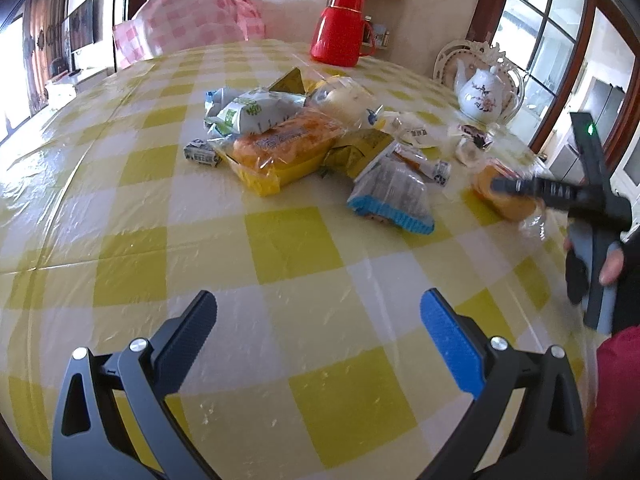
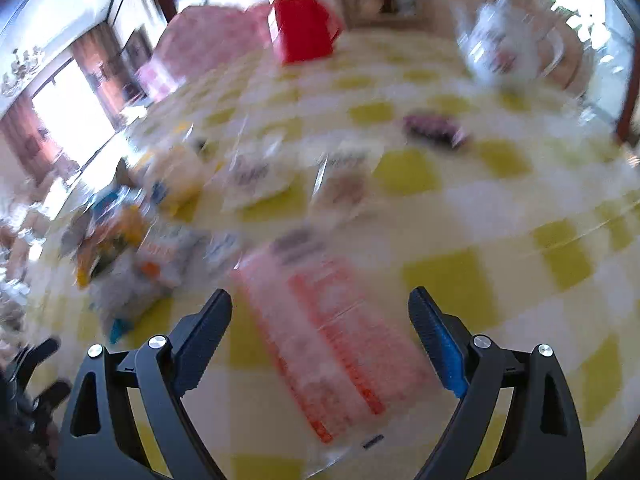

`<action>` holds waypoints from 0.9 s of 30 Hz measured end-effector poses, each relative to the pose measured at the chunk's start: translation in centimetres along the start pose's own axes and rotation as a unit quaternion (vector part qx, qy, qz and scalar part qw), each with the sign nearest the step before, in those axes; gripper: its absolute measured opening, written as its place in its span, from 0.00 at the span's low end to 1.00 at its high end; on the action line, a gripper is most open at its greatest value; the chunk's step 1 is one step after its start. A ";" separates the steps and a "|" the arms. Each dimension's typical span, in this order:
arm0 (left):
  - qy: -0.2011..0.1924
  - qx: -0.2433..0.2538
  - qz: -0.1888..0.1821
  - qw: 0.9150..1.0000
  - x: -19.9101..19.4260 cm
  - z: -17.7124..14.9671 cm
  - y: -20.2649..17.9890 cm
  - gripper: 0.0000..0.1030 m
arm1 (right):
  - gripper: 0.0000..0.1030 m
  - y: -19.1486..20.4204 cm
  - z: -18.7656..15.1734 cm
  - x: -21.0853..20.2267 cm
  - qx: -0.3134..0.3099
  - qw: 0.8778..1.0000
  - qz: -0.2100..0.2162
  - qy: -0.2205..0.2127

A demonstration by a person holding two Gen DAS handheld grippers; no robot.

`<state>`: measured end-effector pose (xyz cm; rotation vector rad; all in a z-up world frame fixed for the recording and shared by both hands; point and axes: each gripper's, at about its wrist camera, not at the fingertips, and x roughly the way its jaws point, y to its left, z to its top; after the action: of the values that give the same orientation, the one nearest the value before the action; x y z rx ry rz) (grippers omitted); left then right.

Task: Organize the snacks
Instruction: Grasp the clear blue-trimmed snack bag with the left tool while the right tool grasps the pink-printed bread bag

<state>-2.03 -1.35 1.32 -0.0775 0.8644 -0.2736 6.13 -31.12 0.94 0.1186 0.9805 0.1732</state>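
A round table (image 1: 120, 216) under a yellow-and-white checked cover fills the room's middle. At its far left stands a chair draped in pink checked cloth (image 1: 188, 20); further right a red thermos (image 1: 340, 24) sits at the table's back edge, then a white flowered teapot (image 1: 482, 94) in front of an ornate white chair back.

The snacks lie in a loose heap (image 1: 304, 140) around the table's centre. From the left: a small silver-and-green wrapped piece (image 1: 202, 154), a green-and-white bag (image 1: 248, 114) resting on top of an orange-and-yellow pack (image 1: 276, 152), a clear bag with pale buns behind, then a clear packet with a blue edge (image 1: 390, 198) and a few small wrapped cakes toward the teapot.

The left gripper (image 1: 318, 316) hovers over bare cloth well short of the heap, jaws spread wide, nothing between them. Nothing blocks its way to the pile.

Off to the right, the right gripper (image 2: 320, 316) hangs over a clear packet with orange-red print (image 2: 332, 344), which lies flat on the cloth between its parted, empty fingers. That view is heavily blurred; whether the fingers touch the packet cannot be told.
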 end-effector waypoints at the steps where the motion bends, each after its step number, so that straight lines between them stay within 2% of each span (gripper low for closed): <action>1: 0.006 0.002 -0.001 1.000 0.3 0.1 -0.1 0.99 | 0.84 1.1 -0.8 -0.2 -0.020 1.000 0.003 0.009; 5: 0.019 0.016 0.004 1.000 1.3 1.1 -1.0 0.99 | 0.82 3.7 -2.7 -2.0 -0.061 0.998 -0.017 -0.018; 7: 0.021 0.041 0.012 0.999 2.1 2.2 -2.3 0.99 | 0.77 3.7 -2.8 -2.4 -0.054 0.998 -0.026 -0.029; 10: 0.030 0.072 0.011 0.997 3.9 3.7 -4.3 0.99 | 0.75 3.1 -2.8 -2.2 -0.032 0.998 -0.034 -0.039; 13: 0.049 0.061 -0.005 0.997 5.7 4.6 -5.4 0.99 | 0.75 2.5 -3.0 -2.4 -0.018 0.998 -0.031 -0.045; 16: 0.060 0.051 0.012 0.997 7.5 5.4 -6.4 0.99 | 0.74 2.1 -2.8 -2.4 -0.007 0.998 -0.037 -0.055; 18: 0.056 0.054 0.025 0.997 8.5 5.7 -7.1 0.92 | 0.72 1.8 -2.9 -2.2 -0.006 0.997 -0.042 -0.061; 19: 0.049 0.061 0.040 0.996 8.3 5.5 -7.2 0.69 | 0.71 1.8 -3.0 -2.3 -0.011 0.997 -0.045 -0.066; 20: 0.047 0.071 0.041 0.996 8.0 5.4 -7.4 0.61 | 0.70 1.9 -3.1 -2.4 -0.016 0.996 -0.052 -0.069; 22: 0.048 0.067 0.000 0.997 6.7 4.4 -6.9 0.60 | 0.68 1.9 -3.3 -2.7 -0.021 0.995 -0.060 -0.072; 24: 0.044 0.080 -0.008 0.996 5.4 2.9 -6.7 0.59 | 0.67 1.7 -3.5 -3.0 -0.018 0.996 -0.059 -0.069; 27: 0.044 0.071 -0.032 0.996 3.9 1.5 -6.3 0.60 | 0.67 2.0 -4.3 -3.8 -0.014 0.997 -0.050 -0.064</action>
<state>0.22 -8.57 0.53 0.0396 0.9287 -0.4003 0.30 -29.86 1.99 0.0535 0.8533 0.0869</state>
